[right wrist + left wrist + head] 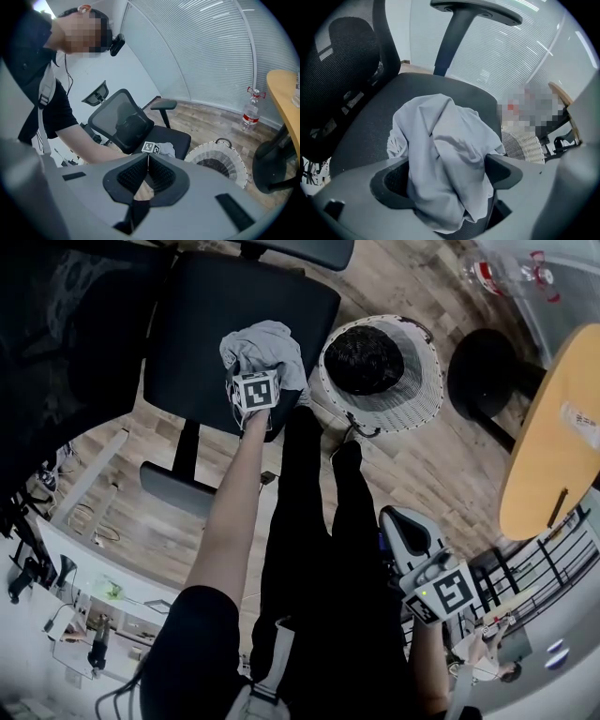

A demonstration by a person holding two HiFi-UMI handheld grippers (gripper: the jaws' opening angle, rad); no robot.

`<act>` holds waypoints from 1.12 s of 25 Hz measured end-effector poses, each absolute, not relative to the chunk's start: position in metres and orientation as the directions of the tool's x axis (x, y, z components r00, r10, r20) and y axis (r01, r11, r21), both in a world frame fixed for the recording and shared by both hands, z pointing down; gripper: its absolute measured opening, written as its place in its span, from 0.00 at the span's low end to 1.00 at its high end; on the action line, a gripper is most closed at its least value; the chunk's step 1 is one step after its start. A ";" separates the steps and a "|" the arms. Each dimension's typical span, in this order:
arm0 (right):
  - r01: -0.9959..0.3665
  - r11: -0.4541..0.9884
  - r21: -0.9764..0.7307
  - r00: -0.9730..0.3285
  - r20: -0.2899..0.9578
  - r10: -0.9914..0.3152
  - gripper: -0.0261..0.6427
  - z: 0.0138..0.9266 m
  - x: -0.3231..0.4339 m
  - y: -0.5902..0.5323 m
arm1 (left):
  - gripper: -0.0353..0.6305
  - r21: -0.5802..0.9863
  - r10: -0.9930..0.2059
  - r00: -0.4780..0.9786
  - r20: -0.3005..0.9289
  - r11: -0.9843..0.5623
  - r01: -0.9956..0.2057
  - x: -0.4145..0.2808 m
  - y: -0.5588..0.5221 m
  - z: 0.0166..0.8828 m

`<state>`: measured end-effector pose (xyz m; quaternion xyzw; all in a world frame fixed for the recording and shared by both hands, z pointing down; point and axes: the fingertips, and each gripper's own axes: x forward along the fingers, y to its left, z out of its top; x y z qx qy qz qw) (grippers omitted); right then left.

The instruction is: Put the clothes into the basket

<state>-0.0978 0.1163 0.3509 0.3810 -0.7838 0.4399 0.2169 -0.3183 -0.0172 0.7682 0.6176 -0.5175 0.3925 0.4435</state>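
Crumpled grey cloth [262,345] lies heaped on the chair seat [206,324], with the basket [422,395] at its 3 o'clock in the head view. The left gripper [450,171] holds its fingers wide apart astride the heap, not pinching. The right gripper [147,176] has its fingers closed on nothing. Soft, light and floppy, the cloth will likely drape and trail, so it is best pinched at the bunched top fold.
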 end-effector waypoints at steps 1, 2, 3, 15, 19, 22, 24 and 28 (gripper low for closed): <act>-0.789 0.321 -0.524 -0.614 0.675 -0.408 0.06 0.351 -0.098 0.117 | 0.79 0.140 -0.289 0.155 0.945 -0.071 -0.988 -0.319 -0.017 0.769; -0.789 0.320 -0.524 -0.614 0.675 -0.410 0.06 0.350 -0.099 0.117 | 0.78 0.145 -0.288 0.160 0.944 -0.073 -0.987 -0.318 -0.018 0.767; -0.789 0.319 -0.524 -0.614 0.674 -0.411 0.06 0.350 -0.100 0.118 | 0.75 0.155 -0.285 0.171 0.943 -0.078 -0.985 -0.316 -0.018 0.764; -0.783 0.325 -0.530 -0.622 0.665 -0.413 0.06 0.350 -0.104 0.123 | 0.22 0.164 -0.312 0.202 0.928 -0.145 -0.976 -0.305 -0.020 0.760; -0.789 0.328 -0.519 -0.615 0.659 -0.433 0.06 0.345 -0.100 0.121 | 0.15 0.139 -0.331 0.186 0.925 -0.161 -0.977 -0.306 -0.023 0.754; -0.794 0.325 -0.514 -0.608 0.655 -0.449 0.06 0.341 -0.097 0.122 | 0.15 0.136 -0.328 0.183 0.927 -0.161 -0.978 -0.306 -0.023 0.748; -0.799 0.322 -0.508 -0.602 0.654 -0.458 0.06 0.338 -0.094 0.124 | 0.15 0.145 -0.321 0.187 0.928 -0.149 -0.978 -0.305 -0.020 0.742; -0.806 0.324 -0.496 -0.591 0.640 -0.490 0.06 0.327 -0.093 0.121 | 0.15 0.157 -0.310 0.198 0.930 -0.153 -0.976 -0.304 -0.015 0.726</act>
